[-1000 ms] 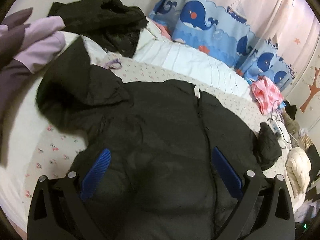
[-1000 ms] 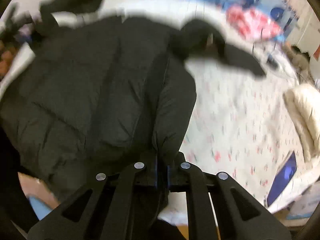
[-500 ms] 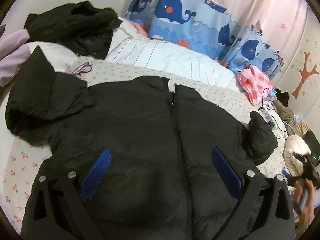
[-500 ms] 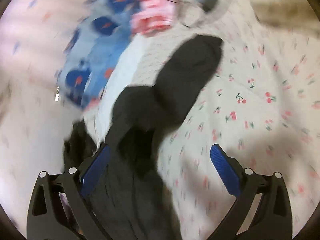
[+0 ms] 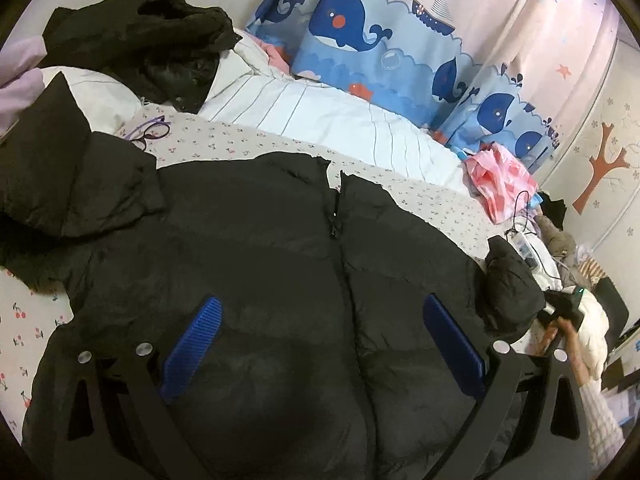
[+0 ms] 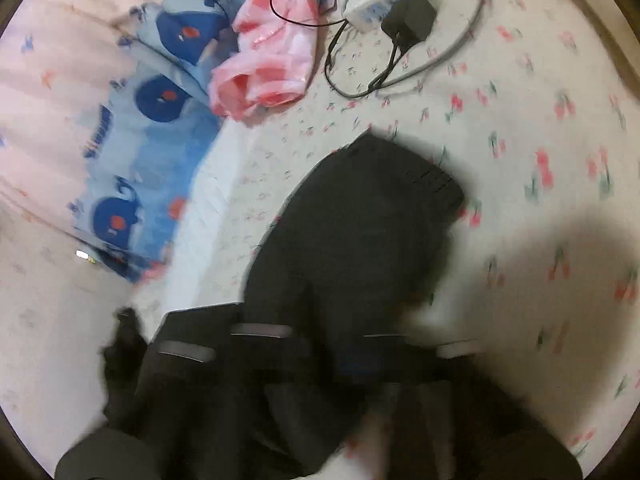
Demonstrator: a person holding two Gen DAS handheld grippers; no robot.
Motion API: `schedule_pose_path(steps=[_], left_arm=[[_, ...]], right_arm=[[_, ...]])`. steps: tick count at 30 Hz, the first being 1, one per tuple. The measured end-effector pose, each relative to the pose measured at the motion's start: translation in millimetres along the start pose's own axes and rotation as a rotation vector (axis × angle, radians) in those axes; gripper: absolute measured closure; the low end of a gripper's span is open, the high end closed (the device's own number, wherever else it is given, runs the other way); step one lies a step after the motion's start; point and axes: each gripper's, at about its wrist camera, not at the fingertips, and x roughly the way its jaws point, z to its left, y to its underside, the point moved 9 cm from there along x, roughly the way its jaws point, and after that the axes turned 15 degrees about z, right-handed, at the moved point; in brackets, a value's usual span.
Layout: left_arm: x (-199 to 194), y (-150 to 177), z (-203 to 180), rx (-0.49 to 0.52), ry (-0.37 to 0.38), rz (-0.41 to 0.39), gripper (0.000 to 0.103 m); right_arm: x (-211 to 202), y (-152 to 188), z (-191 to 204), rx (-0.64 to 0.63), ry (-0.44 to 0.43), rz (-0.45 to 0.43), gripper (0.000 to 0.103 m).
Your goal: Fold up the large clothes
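A large black puffer jacket [image 5: 260, 264] lies front up on the cherry-print bed sheet [image 5: 24, 332], zipper up the middle, hood [image 5: 68, 172] flopped to the left. My left gripper [image 5: 320, 344] hovers open and empty over the jacket's lower body, blue pads wide apart. The jacket's right sleeve [image 6: 360, 232] lies on the sheet [image 6: 540, 128] in the right wrist view, cuff pointing away. My right gripper [image 6: 332, 352] is low over that sleeve, heavily motion-blurred; its jaws look nearly together around the fabric, but the blur hides the grip.
Another black coat [image 5: 152, 44] and a striped white duvet [image 5: 328, 120] lie at the bed's far side by a whale-print curtain [image 5: 360, 36]. Purple glasses [image 5: 150, 130] sit near the hood. A pink checked bag [image 6: 272, 52], power strip and cables [image 6: 384, 12] lie beyond the sleeve.
My right gripper let go of the jacket's side, opened, swung to the right sleeve and dropped onto it, jaws coming together. My left gripper stayed open and shifted right over the jacket.
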Motion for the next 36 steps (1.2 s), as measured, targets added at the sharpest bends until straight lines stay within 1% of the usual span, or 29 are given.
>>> schedule_pose_path(steps=[2, 3, 4, 5, 7, 8, 10, 11, 12, 13, 14, 17, 19, 20, 21, 22, 23, 24, 26, 27, 28, 29, 30, 31, 32, 33, 34, 35, 36], left_arm=[[2, 1, 0, 0.0, -0.01, 0.002, 0.006], [3, 1, 0, -0.001, -0.011, 0.005, 0.006], [5, 2, 0, 0.0, -0.005, 0.01, 0.006], [6, 3, -2, 0.004, -0.003, 0.016, 0.006], [9, 4, -2, 0.018, -0.012, 0.029, 0.006], [11, 5, -4, 0.022, -0.014, 0.032, 0.006], [14, 7, -6, 0.028, -0.019, 0.042, 0.006], [16, 8, -7, 0.032, -0.02, 0.046, 0.006], [16, 9, -8, 0.036, -0.022, 0.048, 0.006], [17, 10, -9, 0.041, -0.028, 0.048, 0.006], [17, 11, -9, 0.045, -0.033, 0.048, 0.006], [17, 14, -11, 0.057, -0.045, 0.046, 0.006], [18, 15, -11, 0.058, -0.042, 0.052, 0.006], [19, 15, -11, 0.061, -0.042, 0.055, 0.006], [20, 16, -12, 0.065, -0.044, 0.057, 0.006], [21, 16, -12, 0.068, -0.05, 0.056, 0.006], [22, 16, -12, 0.069, -0.053, 0.055, 0.006], [22, 16, -13, 0.068, -0.053, 0.054, 0.006], [24, 16, -13, 0.064, -0.049, 0.056, 0.006], [24, 16, -13, 0.063, -0.049, 0.058, 0.006], [24, 17, -13, 0.063, -0.048, 0.058, 0.006], [24, 17, -14, 0.064, -0.047, 0.059, 0.006], [25, 17, -15, 0.066, -0.045, 0.06, 0.006], [25, 17, -16, 0.069, -0.044, 0.062, 0.006], [25, 17, -17, 0.071, -0.044, 0.065, 0.006], [26, 19, -18, 0.076, -0.045, 0.07, 0.006], [27, 19, -18, 0.08, -0.047, 0.075, 0.006], [27, 20, -18, 0.085, -0.05, 0.079, 0.006], [28, 21, -18, 0.09, -0.054, 0.082, 0.006]], right_arm=[[-43, -19, 12, -0.042, -0.008, -0.142, 0.1], [-66, -26, 10, -0.037, -0.013, -0.206, 0.1], [-86, -32, 4, -0.024, -0.002, -0.258, 0.1], [-105, -37, -10, -0.007, 0.038, -0.307, 0.1], [-119, -36, -33, 0.005, 0.129, -0.33, 0.1], [-117, -32, -48, 0.018, 0.157, -0.299, 0.099], [-105, -24, -74, 0.079, 0.131, -0.232, 0.091], [-95, -17, -91, 0.143, 0.11, -0.176, 0.063], [-89, -11, -105, 0.213, 0.083, -0.153, 0.028], [-88, -7, -113, 0.258, 0.04, -0.159, 0.022], [-87, -8, -118, 0.276, -0.02, -0.184, 0.021], [-84, -10, -115, 0.245, -0.043, -0.187, 0.016], [-79, -18, -108, 0.219, -0.061, -0.184, 0.016], [-80, -24, -102, 0.195, -0.066, -0.181, 0.032], [-81, -30, -94, 0.153, -0.048, -0.172, 0.066], [-81, -37, -82, 0.095, 0.015, -0.156, 0.083], [-89, -42, -69, 0.045, 0.053, -0.169, 0.099], [-100, -47, -54, -0.012, 0.066, -0.205, 0.099], [-139, -51, -21, -0.119, 0.063, -0.319, 0.1], [-159, -52, -12, -0.137, 0.054, -0.386, 0.1], [-171, -53, -11, -0.13, 0.055, -0.428, 0.1], [-183, -54, -21, -0.102, 0.074, -0.465, 0.1], [-183, -54, -29, -0.083, 0.105, -0.467, 0.1], [-176, -52, -45, -0.061, 0.162, -0.441, 0.1], [-162, -48, -66, -0.031, 0.196, -0.384, 0.1], [-151, -41, -84, 0.008, 0.203, -0.341, 0.098], [-145, -37, -97, 0.041, 0.2, -0.315, 0.096], [-132, -32, -113, 0.096, 0.172, -0.276, 0.088], [-126, -30, -119, 0.12, 0.124, -0.271, 0.085]])
